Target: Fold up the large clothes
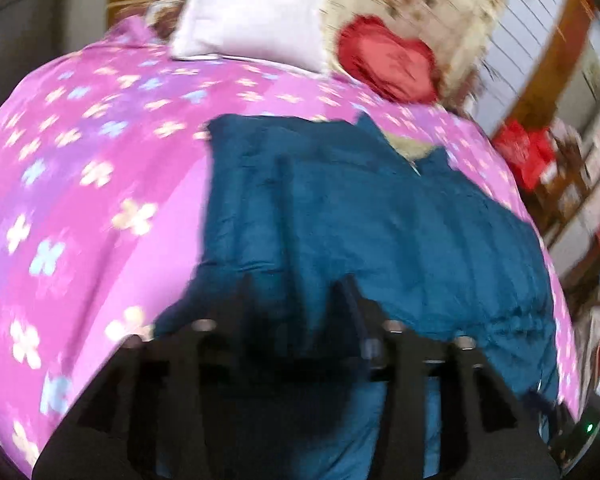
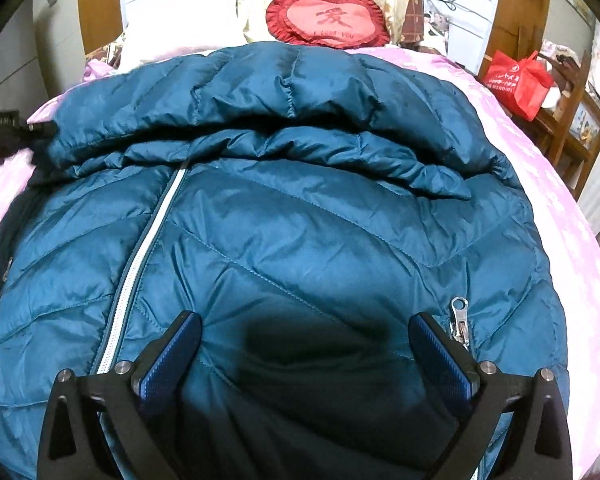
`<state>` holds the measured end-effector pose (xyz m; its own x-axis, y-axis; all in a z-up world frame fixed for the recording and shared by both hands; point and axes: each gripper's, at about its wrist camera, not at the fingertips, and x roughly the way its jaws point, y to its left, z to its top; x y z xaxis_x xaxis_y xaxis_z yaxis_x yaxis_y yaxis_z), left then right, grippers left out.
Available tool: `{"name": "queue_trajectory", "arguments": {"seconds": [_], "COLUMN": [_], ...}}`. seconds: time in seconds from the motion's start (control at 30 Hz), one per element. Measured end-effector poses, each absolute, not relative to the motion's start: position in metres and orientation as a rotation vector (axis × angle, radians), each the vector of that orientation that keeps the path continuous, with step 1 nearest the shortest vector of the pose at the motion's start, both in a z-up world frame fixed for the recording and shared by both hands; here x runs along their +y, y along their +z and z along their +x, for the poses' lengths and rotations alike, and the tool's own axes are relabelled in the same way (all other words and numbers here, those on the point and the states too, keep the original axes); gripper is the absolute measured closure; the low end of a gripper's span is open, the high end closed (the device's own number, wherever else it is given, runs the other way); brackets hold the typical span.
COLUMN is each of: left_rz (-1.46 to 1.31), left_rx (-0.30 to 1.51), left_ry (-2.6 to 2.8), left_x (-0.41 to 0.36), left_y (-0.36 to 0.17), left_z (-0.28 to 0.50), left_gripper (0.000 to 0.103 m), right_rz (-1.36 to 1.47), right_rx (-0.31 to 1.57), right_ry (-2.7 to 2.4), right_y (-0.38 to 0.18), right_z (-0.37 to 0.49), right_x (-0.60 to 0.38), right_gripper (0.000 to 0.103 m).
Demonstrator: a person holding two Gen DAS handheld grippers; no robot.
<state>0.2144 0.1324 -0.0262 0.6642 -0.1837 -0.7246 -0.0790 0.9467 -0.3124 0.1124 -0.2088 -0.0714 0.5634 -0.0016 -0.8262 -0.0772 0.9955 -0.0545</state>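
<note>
puffer jacket point(image 2: 300, 220) on bed point(image 1: 80, 160): light, soft, slick | grip hem or quilted seam | right gripper point(image 2: 304, 340) fingers wide, empty | left gripper point(image 1: 300, 300) fingers part-open, blurred, hold unclear

Pink flowered bed point(image 1: 100, 160) carries teal jacket point(image 2: 300, 220), white pillow point(image 1: 248, 20), red cushion point(image 2: 328, 18)
</note>
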Motion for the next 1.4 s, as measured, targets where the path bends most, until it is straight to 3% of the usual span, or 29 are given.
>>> {"name": "queue_trajectory", "arguments": {"seconds": [0.37,0.5,0.77,0.9,0.97,1.03,1.23,1.4], "left_rz": [-0.212,-0.111,-0.066,-0.063,-0.059,-0.067,-0.073,-0.080], "left_rx": [0.697,0.727,0.781,0.799,0.797,0.809,0.817,0.816], "left_ry": [-0.043,-0.010,0.068,0.064,0.032,0.026,0.043,0.071], "left_x": [0.086,0.062,0.072,0.078,0.075,0.074,0.076,0.077], "left_y": [0.010,0.002,-0.029,-0.051,-0.060,-0.066,-0.067,-0.067], "left_z": [0.227,0.249,0.275,0.276,0.273,0.271,0.268,0.268], "left_gripper": [0.056,0.056,0.056,0.055,0.045,0.045,0.045,0.044], "right_rz": [-0.075,-0.035,0.019,-0.057,-0.088,-0.046,-0.126,-0.017], "right_rx": [0.978,0.822,0.687,0.785,0.923,0.961,1.017,0.788], "right_ry": [0.047,0.033,0.148,0.253,0.236,0.285,0.268,0.284], "right_y": [-0.067,-0.031,0.025,-0.004,-0.044,-0.069,-0.057,0.009], "right_z": [0.112,0.109,0.208,0.256,0.267,0.262,0.258,0.253], "right_x": [-0.210,-0.230,-0.280,-0.278,-0.282,-0.295,-0.288,-0.286], "right_gripper": [0.000,0.001,0.001,0.001,0.000,0.000,0.001,0.007]}}
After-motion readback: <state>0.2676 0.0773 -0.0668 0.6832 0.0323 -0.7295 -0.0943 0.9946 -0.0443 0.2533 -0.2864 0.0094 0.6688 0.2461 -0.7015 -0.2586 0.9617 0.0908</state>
